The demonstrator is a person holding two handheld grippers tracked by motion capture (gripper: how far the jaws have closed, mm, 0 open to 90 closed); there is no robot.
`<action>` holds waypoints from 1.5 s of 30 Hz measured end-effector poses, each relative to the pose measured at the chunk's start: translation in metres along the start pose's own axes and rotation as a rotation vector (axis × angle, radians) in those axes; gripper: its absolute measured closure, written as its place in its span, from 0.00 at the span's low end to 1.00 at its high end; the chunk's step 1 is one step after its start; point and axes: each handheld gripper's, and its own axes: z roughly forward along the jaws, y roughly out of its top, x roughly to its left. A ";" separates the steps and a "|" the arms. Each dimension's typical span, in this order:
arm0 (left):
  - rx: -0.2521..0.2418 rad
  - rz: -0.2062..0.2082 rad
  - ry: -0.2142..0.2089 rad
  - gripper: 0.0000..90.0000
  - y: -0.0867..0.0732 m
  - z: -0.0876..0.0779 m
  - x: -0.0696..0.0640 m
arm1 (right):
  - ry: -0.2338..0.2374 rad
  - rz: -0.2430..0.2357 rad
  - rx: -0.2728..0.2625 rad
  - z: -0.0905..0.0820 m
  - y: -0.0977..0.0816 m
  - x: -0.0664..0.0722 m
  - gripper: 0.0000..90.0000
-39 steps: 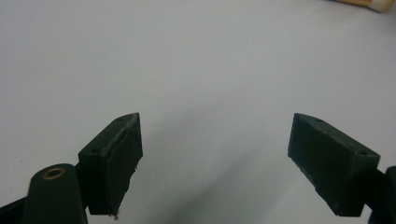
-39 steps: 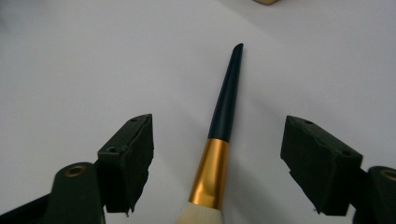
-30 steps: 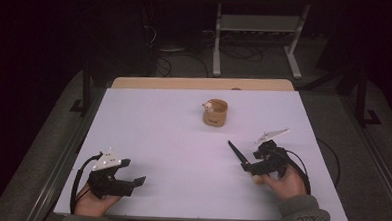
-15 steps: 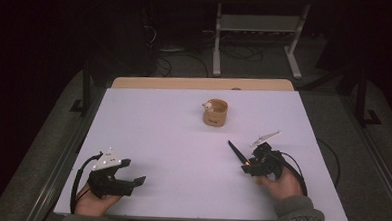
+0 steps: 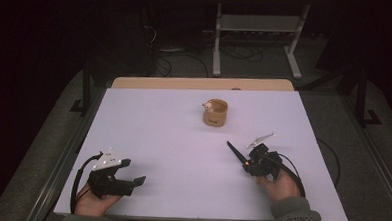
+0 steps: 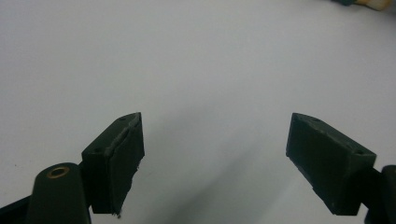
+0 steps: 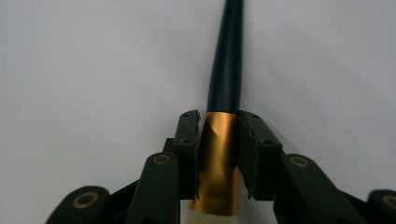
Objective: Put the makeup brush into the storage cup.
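Observation:
My right gripper [image 7: 219, 126] is shut on the gold ferrule [image 7: 218, 154] of a brush with a black tapered handle [image 7: 229, 56]. The handle points away from me along the pale table. In the high view this gripper [image 5: 248, 163] sits at the front right, and the handle [image 5: 234, 151] slants toward the table's middle. My left gripper [image 5: 137, 180] rests at the front left. Its jaws stand wide apart in the left gripper view [image 6: 215, 154], with only bare table between them. A small tan cup [image 5: 215, 114] with something white [image 5: 207, 106] at its rim stands mid-table, farther back.
The table top [image 5: 158, 129] is a pale lilac sheet with a wooden strip [image 5: 185, 83] along its far edge. Beyond it lie a dark floor with cables [image 5: 171, 64] and a metal stand [image 5: 217, 41]. A cable [image 5: 332, 156] trails off the table's right side.
My right gripper has shifted slightly left and toward me with the brush held in it. The left gripper and the cup have not moved.

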 end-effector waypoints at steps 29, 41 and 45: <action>0.011 0.004 -0.017 0.22 0.003 0.001 0.001 | 0.072 0.023 -0.031 -0.011 0.000 -0.010 0.79; 0.015 0.018 -0.024 0.23 0.006 0.003 0.000 | 0.069 0.012 -0.049 -0.021 -0.001 -0.014 0.79; 0.012 0.016 -0.025 0.23 0.006 0.002 0.000 | 0.074 0.025 -0.062 -0.021 -0.003 -0.016 0.79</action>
